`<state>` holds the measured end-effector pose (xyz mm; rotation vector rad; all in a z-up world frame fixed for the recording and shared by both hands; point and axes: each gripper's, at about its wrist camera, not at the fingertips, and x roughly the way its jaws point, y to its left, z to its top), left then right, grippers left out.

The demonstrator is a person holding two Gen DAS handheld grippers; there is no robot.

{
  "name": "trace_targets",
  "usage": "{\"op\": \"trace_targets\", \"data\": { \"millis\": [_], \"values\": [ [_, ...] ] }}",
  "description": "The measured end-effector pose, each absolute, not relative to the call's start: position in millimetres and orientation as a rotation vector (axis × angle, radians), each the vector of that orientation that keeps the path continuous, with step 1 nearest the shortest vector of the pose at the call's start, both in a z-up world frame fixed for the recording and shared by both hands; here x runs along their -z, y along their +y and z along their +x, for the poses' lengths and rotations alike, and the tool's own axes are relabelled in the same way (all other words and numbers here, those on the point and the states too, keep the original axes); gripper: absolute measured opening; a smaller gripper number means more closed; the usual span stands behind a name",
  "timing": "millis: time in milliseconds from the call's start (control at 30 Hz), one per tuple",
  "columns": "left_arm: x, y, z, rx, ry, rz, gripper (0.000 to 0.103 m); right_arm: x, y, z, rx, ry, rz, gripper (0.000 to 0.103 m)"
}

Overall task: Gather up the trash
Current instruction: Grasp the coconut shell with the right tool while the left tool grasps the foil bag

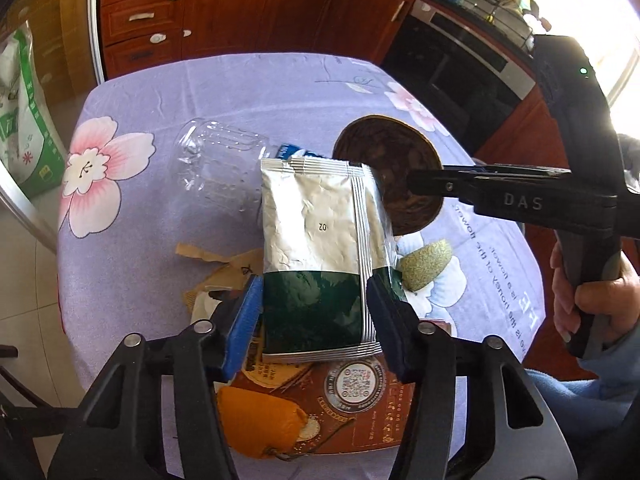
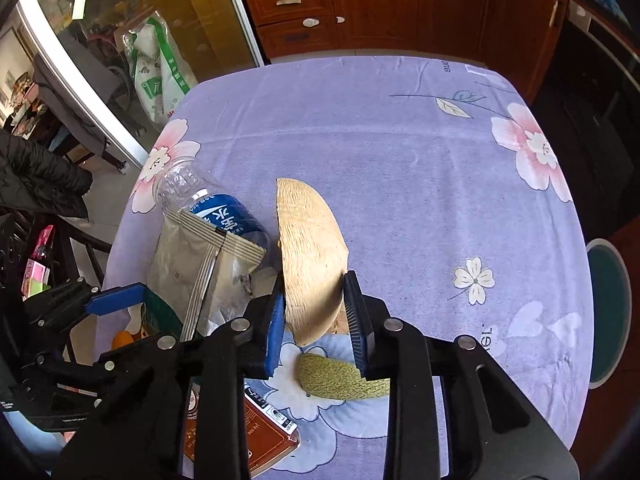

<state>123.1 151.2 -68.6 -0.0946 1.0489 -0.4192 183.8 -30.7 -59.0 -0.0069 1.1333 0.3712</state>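
Silver-and-green foil packet (image 1: 320,256) is pinched upright between the left tongs (image 1: 316,312) over the lilac-clothed surface (image 1: 224,92), clear bottle (image 1: 216,168) lying behind; right tongs (image 2: 314,312) clamp a tan bowl-shaped shell (image 2: 310,256), melon rind (image 2: 340,376) lying below

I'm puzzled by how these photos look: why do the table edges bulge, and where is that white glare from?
Both views use fisheye lenses, so the purple floral tablecloth curves outward. In the left wrist view, a window at the upper right is blown out white, washing the dish rack; the silver snack packet in the left claw gleams. The right wrist view is evenly lit; the right claw casts shadow on the melon rind.
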Motion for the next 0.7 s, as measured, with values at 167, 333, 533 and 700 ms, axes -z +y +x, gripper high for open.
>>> {"op": "trace_targets", "data": {
  "millis": [167, 333, 533, 700],
  "values": [
    [67.6, 129.3, 122.7, 0.449, 1.056, -0.059, 0.052, 69.6, -39.7, 191.4, -0.379, 1.150, 0.045, 0.026],
    [75.9, 120.6, 127.2, 0.455, 1.091, -0.060, 0.052, 79.2, -51.9, 197.3, -0.379, 1.166, 0.099, 0.026],
    [83.2, 105.6, 127.6, 0.488, 1.126, -0.056, 0.053, 86.5, -69.1, 198.4, -0.376, 1.161, 0.156, 0.010],
    [90.9, 92.8, 126.0, 0.504, 1.152, -0.048, 0.053, 90.6, -81.9, 199.0, -0.360, 1.165, 0.173, 0.006]
  ]
}}
